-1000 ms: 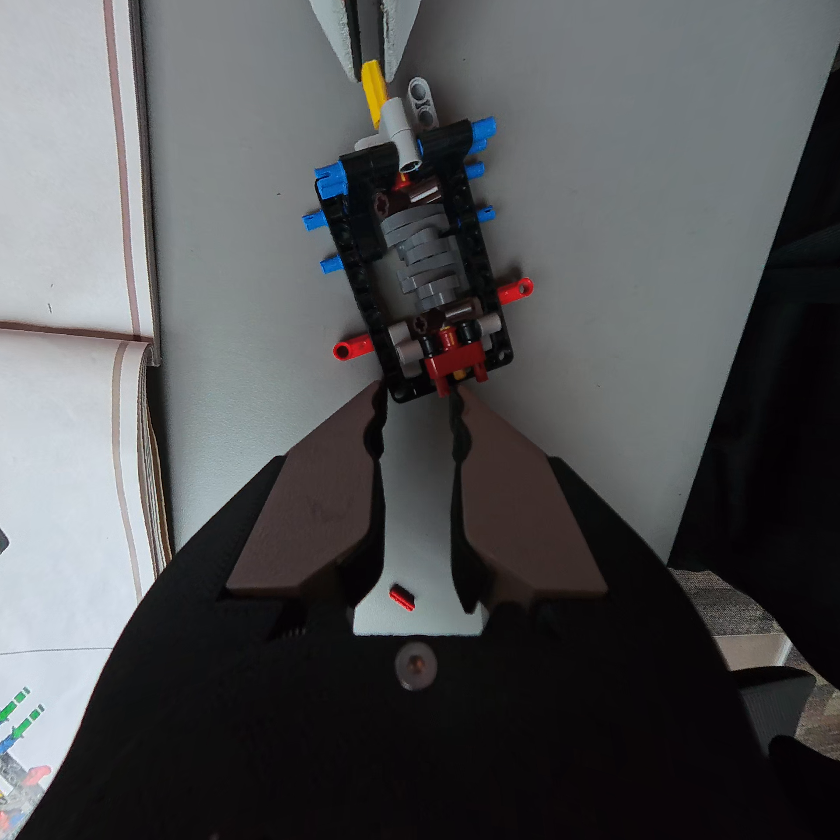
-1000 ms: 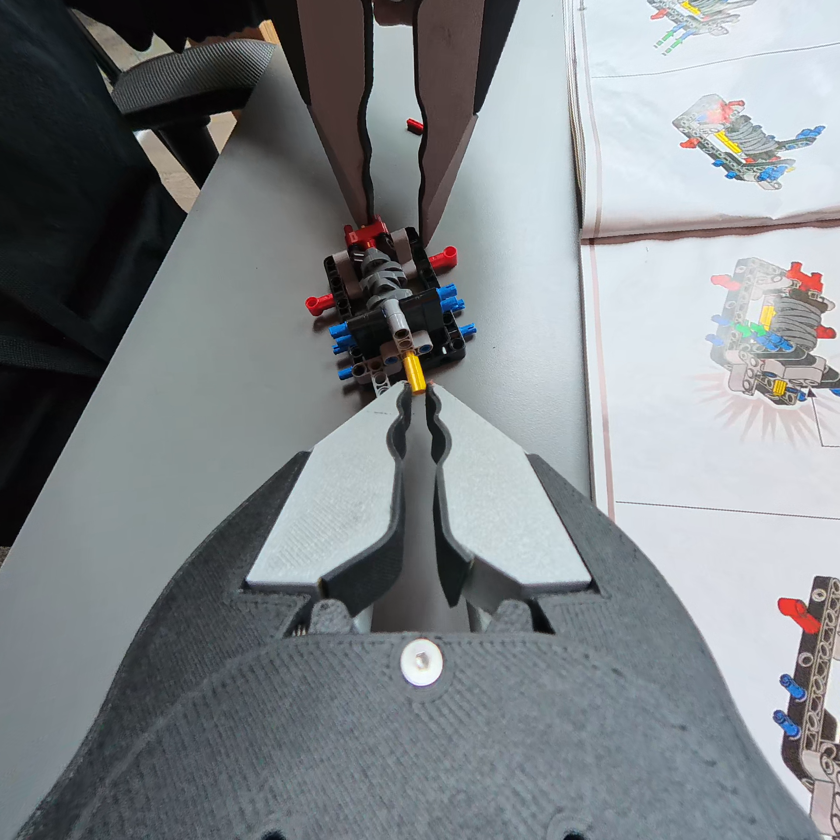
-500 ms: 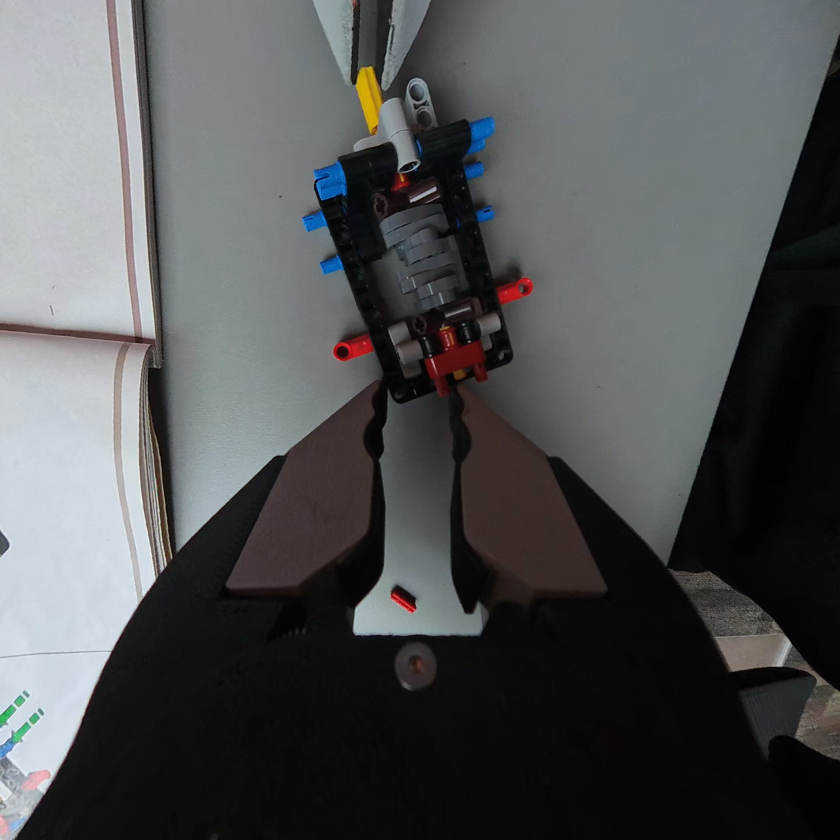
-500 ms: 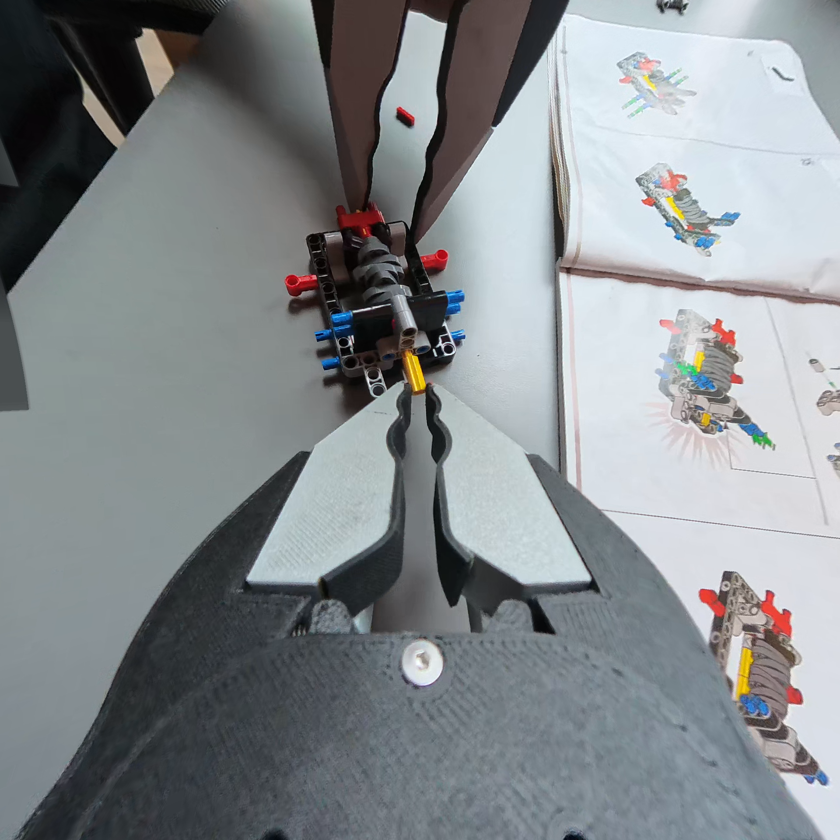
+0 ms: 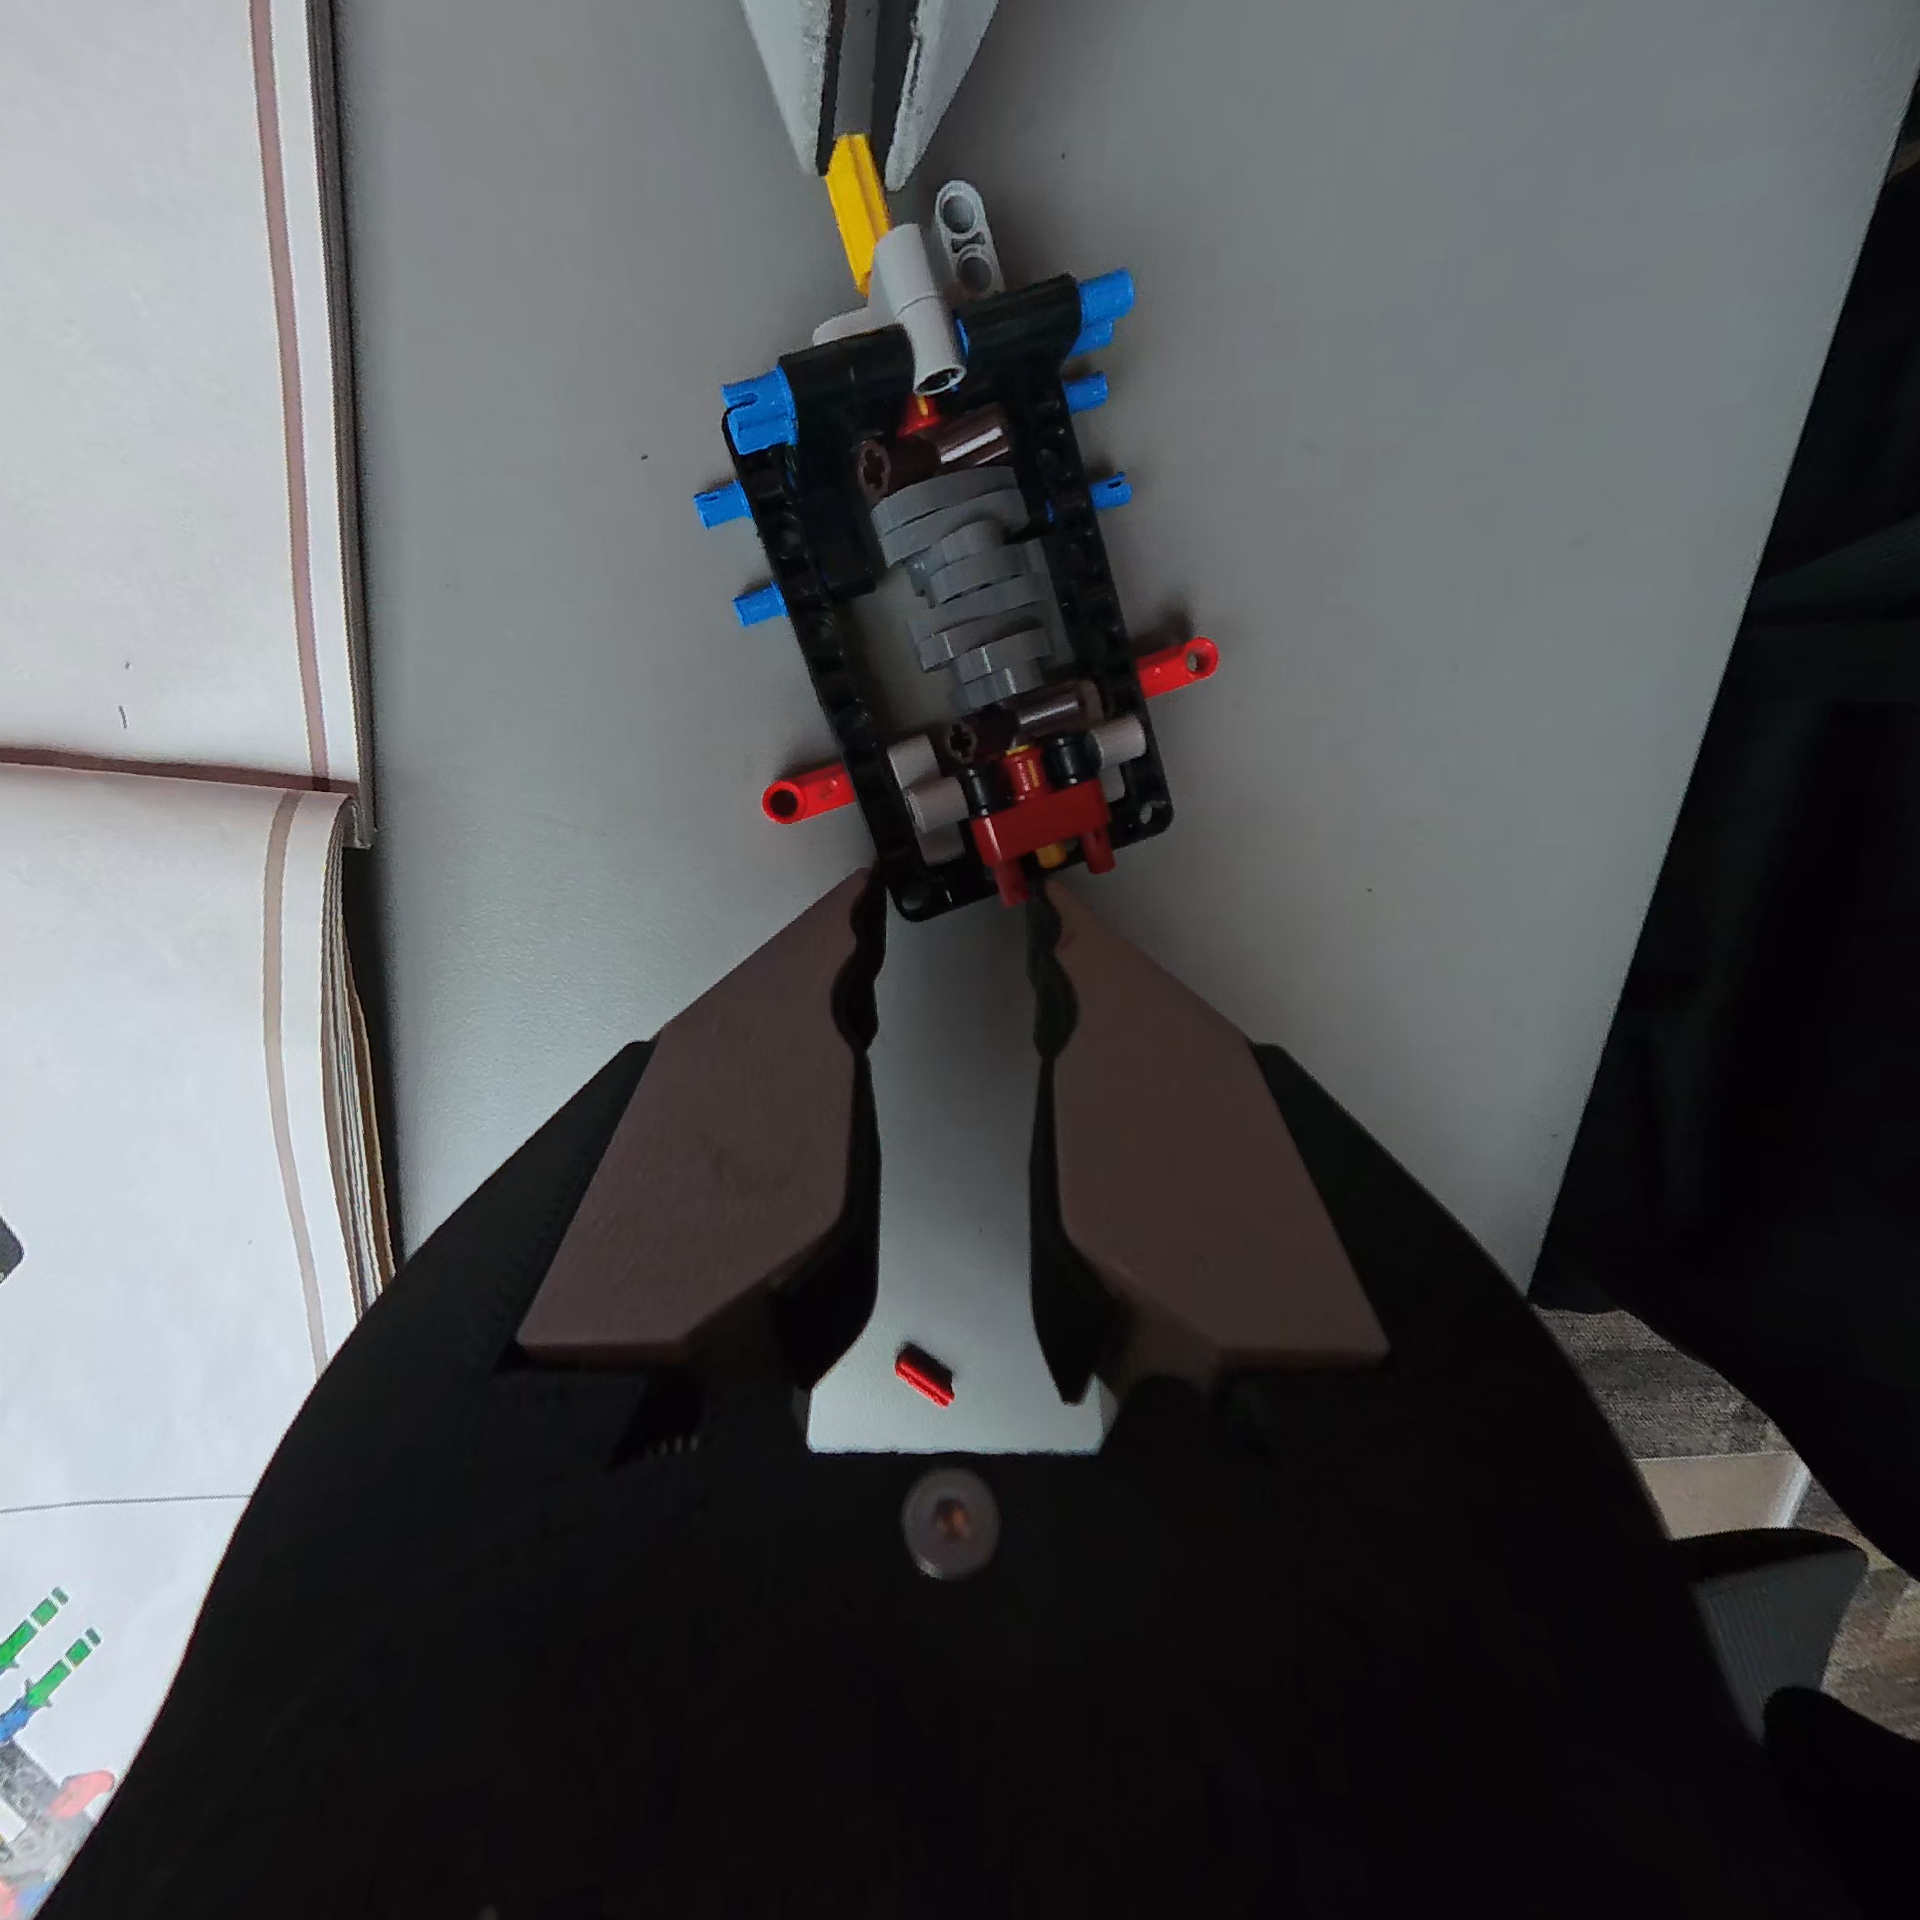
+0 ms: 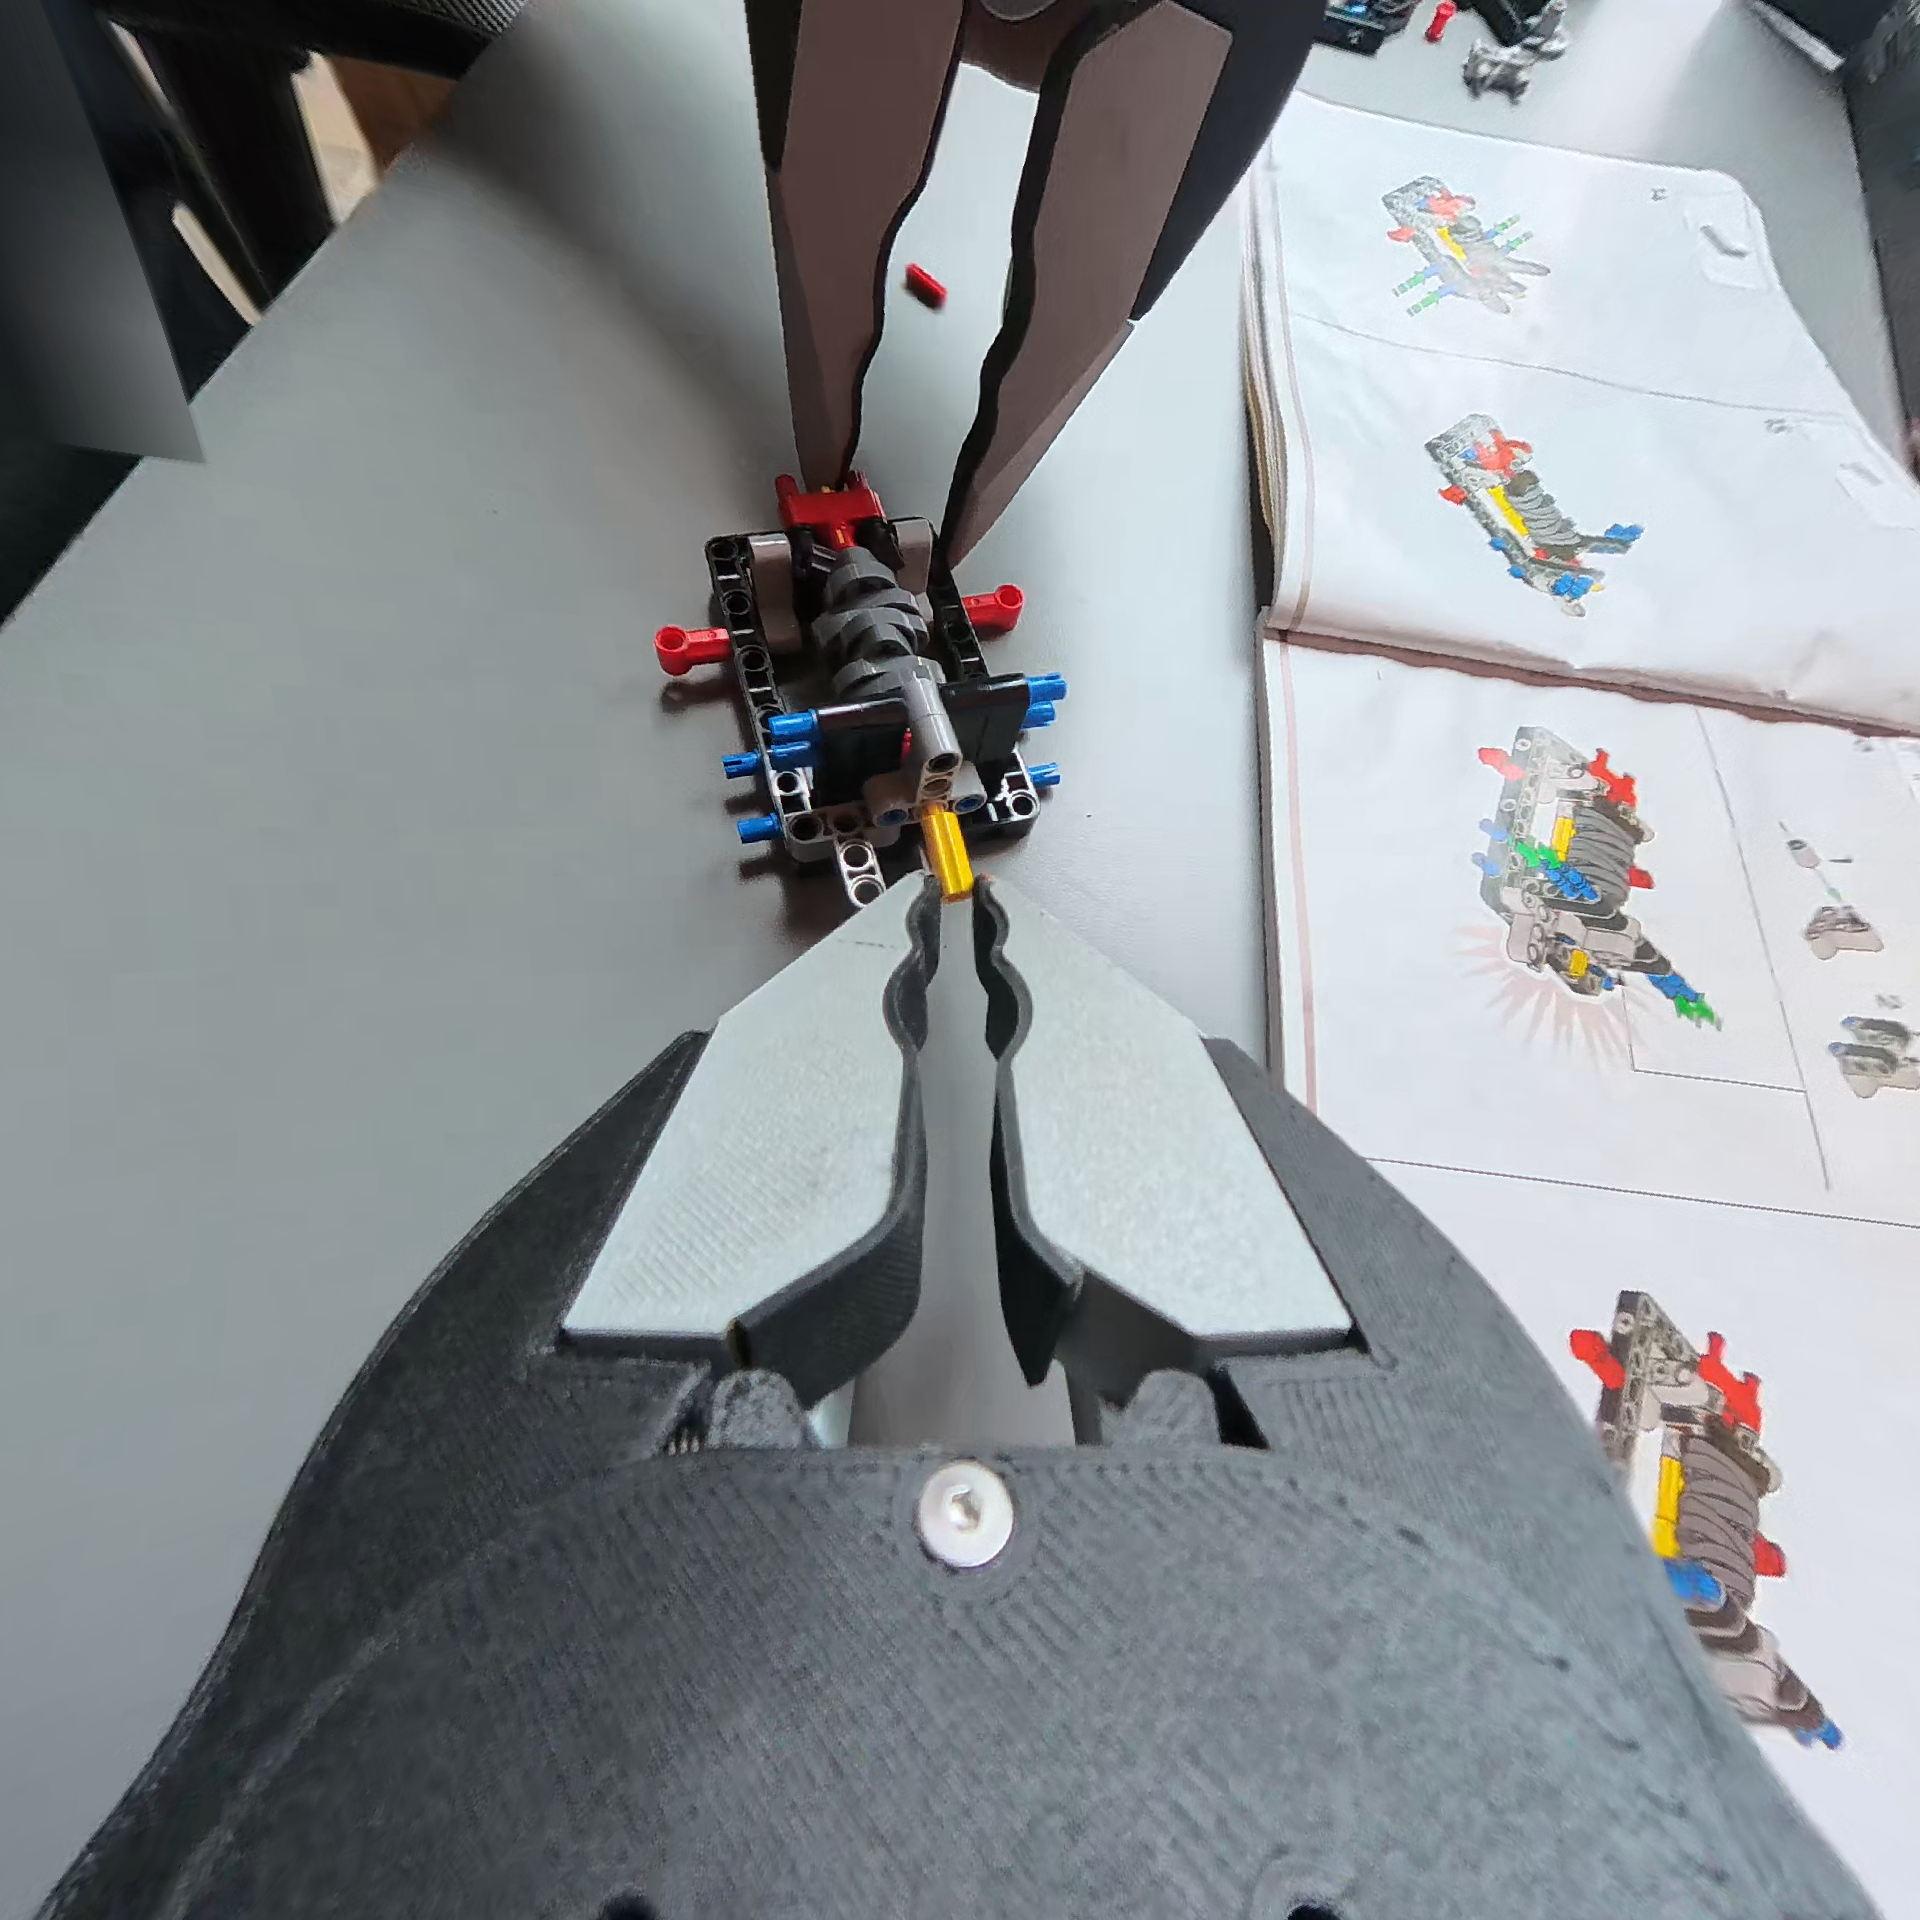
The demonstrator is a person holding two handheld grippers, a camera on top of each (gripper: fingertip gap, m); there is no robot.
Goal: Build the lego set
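The lego assembly (image 5: 956, 623), a black frame with a grey crankshaft, blue pins and red pins, lies on the grey table (image 5: 1351, 520). My left gripper (image 5: 956, 899) has brown fingers that stand apart, with the tips against the frame's near end by the dark red piece. My right gripper (image 6: 951, 899) has grey fingers shut on a yellow axle (image 6: 948, 857) that sticks out of the frame's other end (image 6: 883, 707). The right gripper also shows at the top of the left wrist view (image 5: 868, 145), with the axle (image 5: 857, 213) in its tips.
An open instruction booklet (image 6: 1558, 727) lies beside the assembly, at the left in the left wrist view (image 5: 156, 1039). A small loose red piece (image 5: 925, 1374) lies between my left fingers. Loose parts (image 6: 1496, 52) lie at the far end. The table edge and a dark chair (image 5: 1766, 935) are close by. My hands' fingertips stand some 10 cm from each other. My left gripper is the nearer one to the small loose red piece (image 5: 925, 1374): about 11 cm, against 20 cm. The right camera catches it too, in the right wrist view (image 6: 918, 287).
The right wrist view has lifted and tilted, so more of the booklet shows. The right gripper stays shut on the yellow axle. The left gripper and the assembly have not moved.
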